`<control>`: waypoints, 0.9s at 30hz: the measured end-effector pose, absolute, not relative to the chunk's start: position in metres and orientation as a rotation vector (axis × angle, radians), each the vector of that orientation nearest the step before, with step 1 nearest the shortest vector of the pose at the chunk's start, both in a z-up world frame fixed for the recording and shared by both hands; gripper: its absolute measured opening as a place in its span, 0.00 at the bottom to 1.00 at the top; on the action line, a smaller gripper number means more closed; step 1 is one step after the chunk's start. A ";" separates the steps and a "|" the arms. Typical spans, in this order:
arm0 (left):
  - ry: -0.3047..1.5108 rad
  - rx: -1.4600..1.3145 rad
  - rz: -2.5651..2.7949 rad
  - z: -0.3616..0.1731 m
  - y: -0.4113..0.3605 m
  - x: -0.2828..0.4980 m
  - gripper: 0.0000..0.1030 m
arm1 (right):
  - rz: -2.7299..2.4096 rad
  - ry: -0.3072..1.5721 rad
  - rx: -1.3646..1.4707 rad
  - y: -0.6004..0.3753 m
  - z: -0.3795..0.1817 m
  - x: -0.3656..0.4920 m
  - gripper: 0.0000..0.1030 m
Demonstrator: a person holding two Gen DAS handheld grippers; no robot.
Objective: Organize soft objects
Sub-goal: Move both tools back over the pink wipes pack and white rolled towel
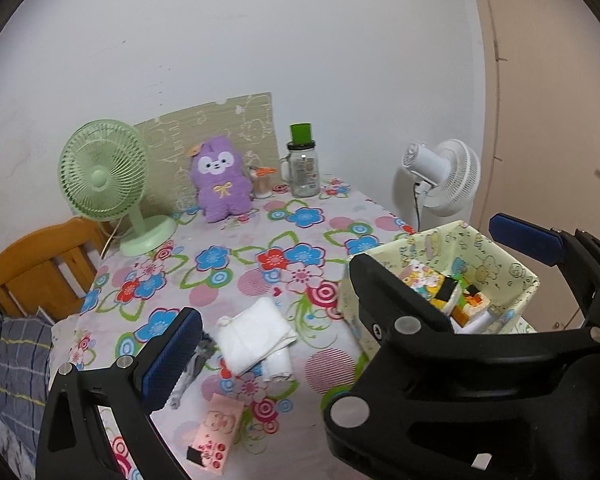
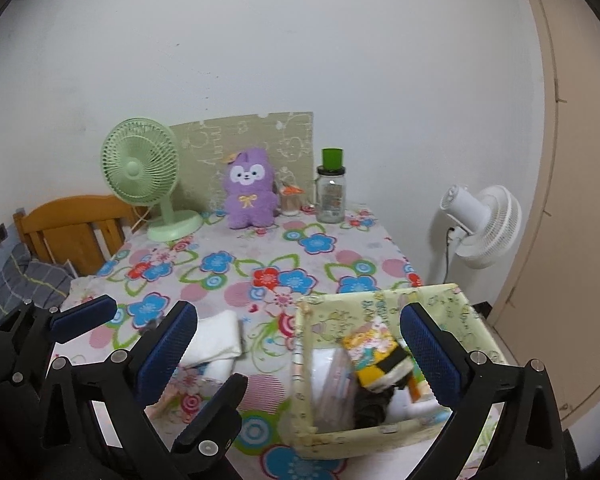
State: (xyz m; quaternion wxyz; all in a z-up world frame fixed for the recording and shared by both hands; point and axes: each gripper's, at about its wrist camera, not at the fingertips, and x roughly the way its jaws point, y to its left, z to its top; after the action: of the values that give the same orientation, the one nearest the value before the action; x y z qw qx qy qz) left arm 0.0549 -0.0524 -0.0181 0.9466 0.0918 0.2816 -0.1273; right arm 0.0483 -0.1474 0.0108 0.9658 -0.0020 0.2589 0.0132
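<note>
1. Table under a flower-printed cloth in blue, red and pink (image 1: 260, 248): fills the middle of both views and bears everything listed below.
2. Pale yellow fabric storage box with cartoon print (image 2: 340, 432): lower right in both views, at the table's near right corner. Open-topped and already part filled with soft, bright items, among them a yellow and black folded piece (image 2: 380, 364); it appears to be the collecting place.
3. Mint-green desk fan on a round base (image 1: 104, 164): upper left of the table, against the wall, well apart from the work area.
4. Purple plush rabbit with a white face and yellow bow (image 1: 220, 180): sits upright at the far edge, propped against an olive printed board (image 1: 220, 120); seemingly on display, not yet gathered.
5. Clear glass jar with a green cap (image 1: 303, 168): right of the plush, with a small orange-lidded container (image 1: 262, 184) between them.
6. Folded white cloth bundle (image 1: 256, 336): loose on the tablecloth, left of the box and near the left gripper's pad. Soft, creased, partly unfolded; probably the next item to be boxed.
7. Pink printed packet (image 1: 216, 436): bottom centre of the left view, below the cloth.
8. Left gripper (image 1: 352, 292): black frame, blue pads; jaws spread wide, holding nothing, spanning the cloth and box.
9. Right gripper (image 2: 300, 344): jaws likewise apart and empty, held over the box's mouth.
</note>
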 end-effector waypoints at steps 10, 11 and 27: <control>0.569 0.159 -0.220 -0.025 -0.020 0.055 1.00 | 0.081 0.536 -0.003 -0.116 0.003 0.053 1.00; 0.571 0.155 -0.219 -0.026 -0.018 0.055 1.00 | 0.083 0.536 -0.006 -0.114 0.002 0.053 1.00; 0.625 0.112 -0.123 -0.060 0.025 0.066 1.00 | 0.170 0.604 0.000 -0.076 -0.034 0.067 0.99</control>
State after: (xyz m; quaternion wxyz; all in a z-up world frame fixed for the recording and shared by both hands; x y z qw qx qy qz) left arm 0.0661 0.0250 -0.0602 0.9481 0.0552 0.3072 -0.0604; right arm 0.0672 -0.0762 -0.0342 0.9512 0.0002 0.2971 0.0838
